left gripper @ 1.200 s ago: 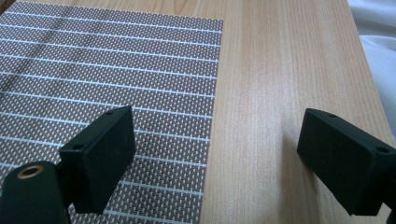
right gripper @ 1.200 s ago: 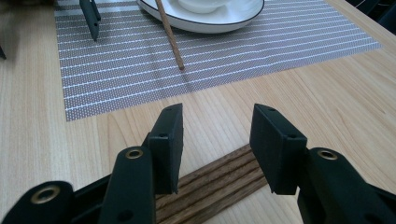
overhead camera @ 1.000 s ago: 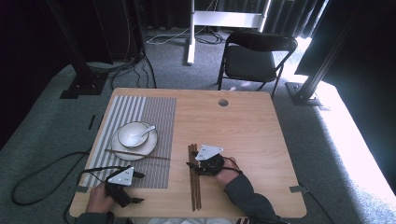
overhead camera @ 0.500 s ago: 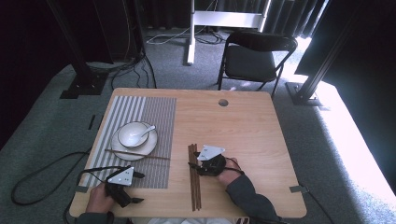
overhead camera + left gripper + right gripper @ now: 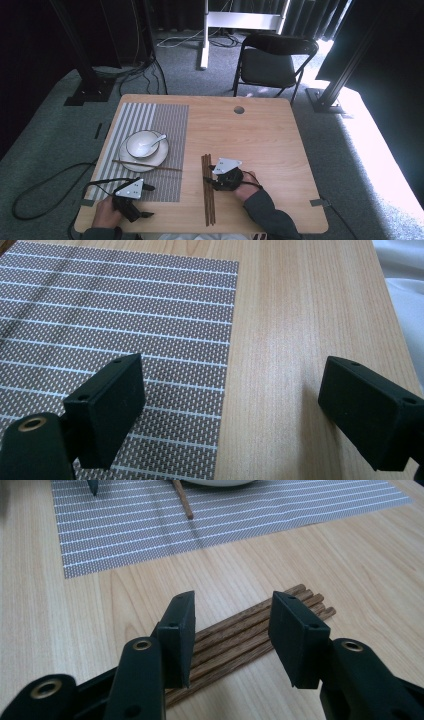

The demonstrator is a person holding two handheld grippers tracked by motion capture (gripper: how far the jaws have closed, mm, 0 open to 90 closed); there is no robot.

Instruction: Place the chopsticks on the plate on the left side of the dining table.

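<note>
A bundle of several dark wooden chopsticks (image 5: 207, 192) lies on the bare table, running front to back. My right gripper (image 5: 210, 181) reaches it from the right. In the right gripper view it (image 5: 232, 610) stands open just over the chopsticks (image 5: 235, 635), and the pads do not press on them. My left gripper (image 5: 145, 202) rests near the table's front left corner. Its jaws stand wide open (image 5: 235, 385) with nothing between them, over the placemat's (image 5: 115, 315) edge.
On the striped placemat (image 5: 165, 125) a white bowl (image 5: 142, 144) with a white spoon (image 5: 157, 141) sits on a plate (image 5: 150, 159). One chopstick (image 5: 145, 165) lies across the plate's front rim. The table (image 5: 260, 135) has a hole (image 5: 239, 109); a chair (image 5: 272, 60) stands behind.
My right gripper has crept a little toward the table's front edge over the chopsticks. The left hand has kept still.
</note>
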